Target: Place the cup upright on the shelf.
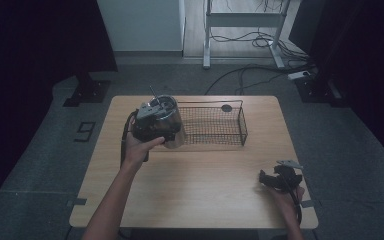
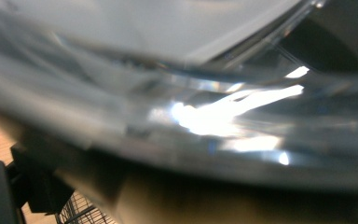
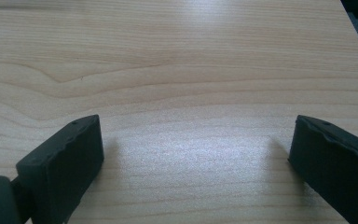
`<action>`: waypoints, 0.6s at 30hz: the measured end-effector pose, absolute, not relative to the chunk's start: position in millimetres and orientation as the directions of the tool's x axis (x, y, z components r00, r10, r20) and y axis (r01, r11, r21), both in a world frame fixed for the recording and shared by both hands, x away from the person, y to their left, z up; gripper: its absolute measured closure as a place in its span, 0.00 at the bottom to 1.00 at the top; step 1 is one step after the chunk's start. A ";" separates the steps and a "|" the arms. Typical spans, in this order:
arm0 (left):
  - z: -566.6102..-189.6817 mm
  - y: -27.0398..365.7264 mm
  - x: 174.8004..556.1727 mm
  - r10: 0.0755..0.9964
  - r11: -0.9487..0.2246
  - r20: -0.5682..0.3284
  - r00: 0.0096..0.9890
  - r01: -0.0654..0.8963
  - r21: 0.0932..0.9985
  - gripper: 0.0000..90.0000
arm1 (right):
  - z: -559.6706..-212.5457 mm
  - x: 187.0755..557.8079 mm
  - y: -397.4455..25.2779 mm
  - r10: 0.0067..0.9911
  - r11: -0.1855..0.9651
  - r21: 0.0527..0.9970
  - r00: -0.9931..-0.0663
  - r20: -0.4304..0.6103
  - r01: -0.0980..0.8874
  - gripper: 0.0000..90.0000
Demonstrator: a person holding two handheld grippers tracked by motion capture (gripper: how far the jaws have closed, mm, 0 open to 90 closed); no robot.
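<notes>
Near the counter's (image 1: 195,195) far edge, a jar hovered by the basket.
Left gripper (image 1: 152,125) jaws clamped the glass jar (image 1: 167,122), not yet inside the wire basket (image 1: 215,125); right gripper (image 1: 280,179) rested wide open, empty.

Bare forearms, no sleeves. Left gripper (image 1: 166,136) black, grey plate on top. Right gripper (image 1: 266,178) black, grey three-cornered plate, trailing cable; blocky matte jaws.
</notes>
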State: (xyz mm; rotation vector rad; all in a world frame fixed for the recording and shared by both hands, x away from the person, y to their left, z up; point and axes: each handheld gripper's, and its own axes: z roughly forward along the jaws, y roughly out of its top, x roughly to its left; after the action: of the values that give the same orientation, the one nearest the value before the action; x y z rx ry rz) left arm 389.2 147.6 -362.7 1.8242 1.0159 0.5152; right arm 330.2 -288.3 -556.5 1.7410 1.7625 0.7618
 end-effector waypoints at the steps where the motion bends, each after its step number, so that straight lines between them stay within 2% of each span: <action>1: -362.3 147.6 389.9 0.822 -0.202 -0.080 0.564 0.420 0.885 0.05 | -556.5 330.2 -288.3 1.000 0.004 0.721 -0.017 0.011 0.693 0.03; 18: -358.5 143.1 406.8 0.835 -0.188 -0.087 0.543 0.430 0.883 0.05 | -556.5 330.2 -288.2 1.000 0.002 0.722 -0.016 0.012 0.692 0.03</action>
State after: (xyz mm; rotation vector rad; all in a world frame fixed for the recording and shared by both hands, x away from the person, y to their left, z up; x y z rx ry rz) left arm 406.8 143.1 -358.5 1.8116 1.0452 0.5246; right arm 330.2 -288.2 -556.5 1.7422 1.7604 0.7637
